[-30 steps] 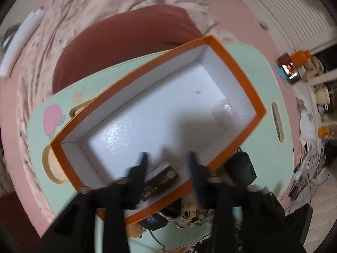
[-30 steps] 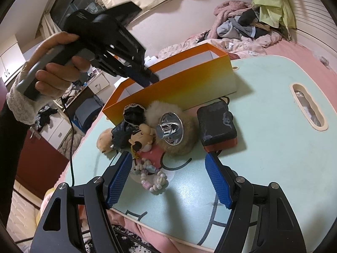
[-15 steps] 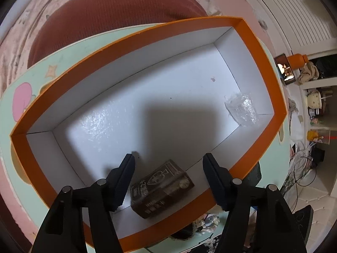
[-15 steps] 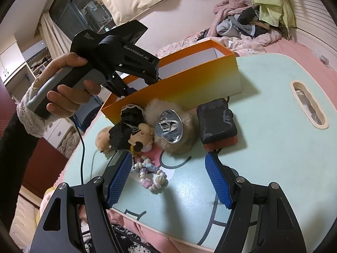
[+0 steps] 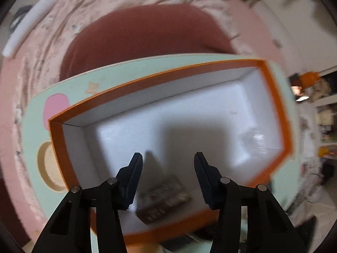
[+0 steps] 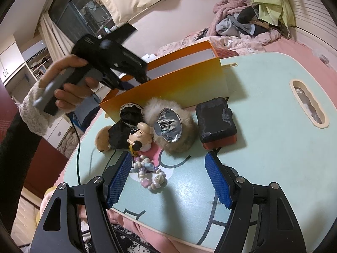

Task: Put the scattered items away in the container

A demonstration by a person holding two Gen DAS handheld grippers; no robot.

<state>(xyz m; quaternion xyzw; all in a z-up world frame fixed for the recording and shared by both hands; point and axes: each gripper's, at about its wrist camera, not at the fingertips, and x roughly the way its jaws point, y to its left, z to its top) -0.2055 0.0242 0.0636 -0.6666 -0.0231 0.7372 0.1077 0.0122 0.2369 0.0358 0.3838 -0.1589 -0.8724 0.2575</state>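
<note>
The left gripper (image 5: 167, 158) hangs over the box (image 5: 278, 109), its jaws just narrowed yet empty; a dark packet (image 5: 164, 198) lies against the near wall. The right gripper (image 6: 168, 168) gapes empty, beads (image 6: 147, 171) near its left finger, bare table (image 6: 273, 158) rightward.

Left wrist view is smeared with motion blur: the orange box (image 5: 276, 97) rim streaks at its right end, and the dark packet (image 5: 164, 198) inside is mush, print unreadable. A broad grey shadow lies across the box's white floor, with a small glint of glare near its right wall. Right wrist view is sharper and evenly lit from above; soft shadows fall right of the black block (image 6: 217, 122) on the mint table (image 6: 273, 147). The chrome cone (image 6: 168, 126) throws bright reflections. The hand (image 6: 69, 84) is slightly blurred. Fisheye bends both pictures, with dark corners.
</note>
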